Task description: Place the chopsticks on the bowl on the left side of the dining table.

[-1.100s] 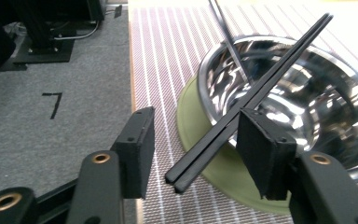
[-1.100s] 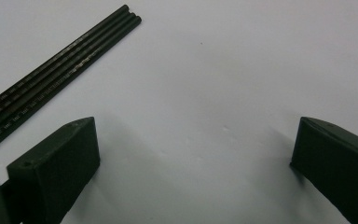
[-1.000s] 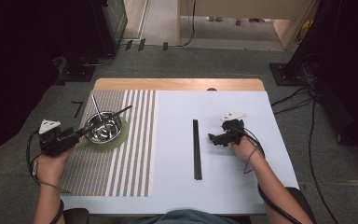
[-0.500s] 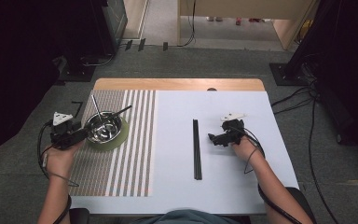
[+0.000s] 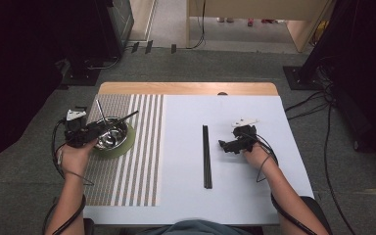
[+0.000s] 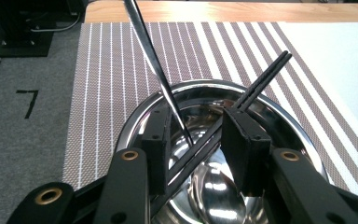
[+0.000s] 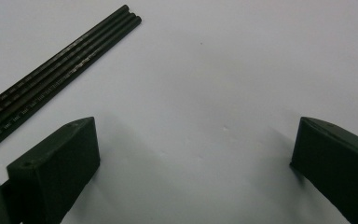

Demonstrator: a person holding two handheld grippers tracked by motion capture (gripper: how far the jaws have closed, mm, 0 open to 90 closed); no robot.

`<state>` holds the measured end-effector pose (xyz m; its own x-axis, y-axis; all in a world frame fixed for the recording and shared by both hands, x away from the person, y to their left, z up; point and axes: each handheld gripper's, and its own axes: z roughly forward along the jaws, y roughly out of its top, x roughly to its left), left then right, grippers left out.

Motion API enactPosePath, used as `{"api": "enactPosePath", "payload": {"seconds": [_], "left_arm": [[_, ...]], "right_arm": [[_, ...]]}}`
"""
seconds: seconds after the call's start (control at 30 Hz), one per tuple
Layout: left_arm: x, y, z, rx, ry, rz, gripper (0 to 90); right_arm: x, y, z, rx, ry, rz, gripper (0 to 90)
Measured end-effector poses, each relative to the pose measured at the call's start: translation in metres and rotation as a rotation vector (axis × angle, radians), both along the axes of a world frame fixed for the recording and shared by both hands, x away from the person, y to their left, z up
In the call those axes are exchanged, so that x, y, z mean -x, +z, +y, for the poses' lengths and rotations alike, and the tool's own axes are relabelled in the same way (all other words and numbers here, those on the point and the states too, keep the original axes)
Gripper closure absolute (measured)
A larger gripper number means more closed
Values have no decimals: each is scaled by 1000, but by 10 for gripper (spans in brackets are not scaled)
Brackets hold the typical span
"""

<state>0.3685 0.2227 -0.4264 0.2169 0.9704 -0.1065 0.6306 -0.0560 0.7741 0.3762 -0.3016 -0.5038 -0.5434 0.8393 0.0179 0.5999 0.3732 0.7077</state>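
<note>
A steel bowl (image 5: pixel 111 138) sits on a green coaster (image 5: pixel 129 143) on the striped placemat (image 5: pixel 127 176). Black chopsticks (image 6: pixel 265 77) and a thin metal handle (image 6: pixel 151 56) lean in the bowl (image 6: pixel 279 121). My left gripper (image 5: pixel 94 131) reaches over the bowl's left rim. In the left gripper view its jaws (image 6: pixel 198 126) have just been closing, and they stand partly open, with the chopsticks slanting between the pads and the handle beside the left pad. My right gripper (image 5: pixel 226 145) rests open on the white mat, right of a second pair of black chopsticks (image 5: pixel 206 156) (image 7: pixel 60 60).
The white mat (image 5: pixel 254 186) covers the table's right side, with a strip of bare wood (image 5: pixel 186 88) along the far edge. Cables (image 5: pixel 323 112) and dark equipment stand on the carpet around the table.
My left gripper has moved right, from beside the bowl to over its rim, and its jaws now straddle the chopsticks. The right gripper has stayed in place.
</note>
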Motion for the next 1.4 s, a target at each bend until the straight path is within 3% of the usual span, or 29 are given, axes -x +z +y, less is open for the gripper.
{"api": "enactPosePath", "payload": {"seconds": [0.1, 0.3, 0.4, 0.93, 1.4], "left_arm": [[-4, -3, -5, -10, 10, -8, 646], [-12, -6, -13, -15, 16, 7, 782], [-16, -5, -19, -50, 5, 1, 841], [-30, -16, -25, -55, -3, 15, 845], [-26, -17, -33, -62, -68, 30, 845]], "right_arm": [[0, 0, 0, 0, 0, 0, 5], [0, 0, 0, 0, 1, 0, 5], [0, 0, 0, -1, 2, -1, 5], [0, 0, 0, 0, 1, 0, 5], [0, 0, 0, -1, 2, -1, 5]]}}
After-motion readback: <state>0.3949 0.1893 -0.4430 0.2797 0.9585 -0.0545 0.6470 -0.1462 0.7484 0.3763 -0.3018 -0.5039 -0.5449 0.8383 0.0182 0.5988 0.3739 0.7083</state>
